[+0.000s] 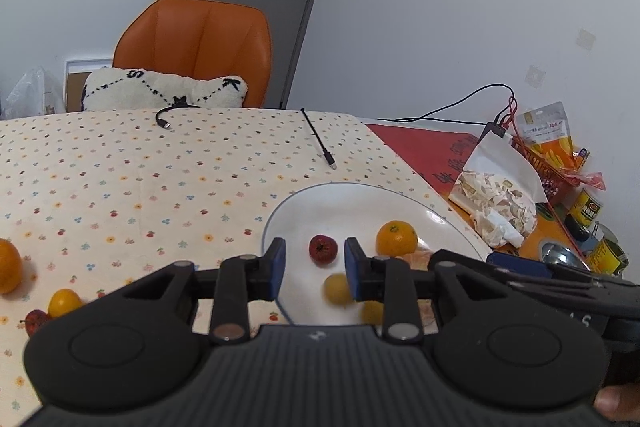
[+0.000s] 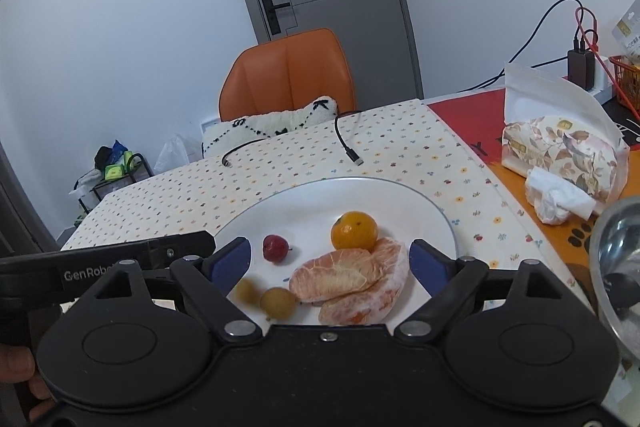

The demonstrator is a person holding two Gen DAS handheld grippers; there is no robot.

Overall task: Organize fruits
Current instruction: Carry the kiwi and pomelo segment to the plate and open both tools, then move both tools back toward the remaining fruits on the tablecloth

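A white plate [image 1: 304, 211] holds a small red fruit [image 1: 323, 249], a mandarin [image 1: 396, 237] and a blurred small yellow fruit [image 1: 337, 289]. My left gripper [image 1: 315, 269] is open and empty just above the plate's near left part. In the right wrist view the plate [image 2: 400, 203] holds the red fruit [image 2: 275, 247], the mandarin [image 2: 354, 230], peeled pomelo segments [image 2: 352, 279] and two small yellow fruits [image 2: 278, 303], one blurred. My right gripper [image 2: 330, 263] is open and empty over the plate's near edge.
On the floral tablecloth to the left lie an orange [image 1: 8, 267], a small yellow fruit [image 1: 64, 302] and a red fruit [image 1: 36, 321]. Two cable ends [image 1: 326, 155] lie behind the plate. A tissue pack [image 2: 560, 151], cans [image 1: 588, 207] and a glass bowl [image 2: 616, 259] stand right.
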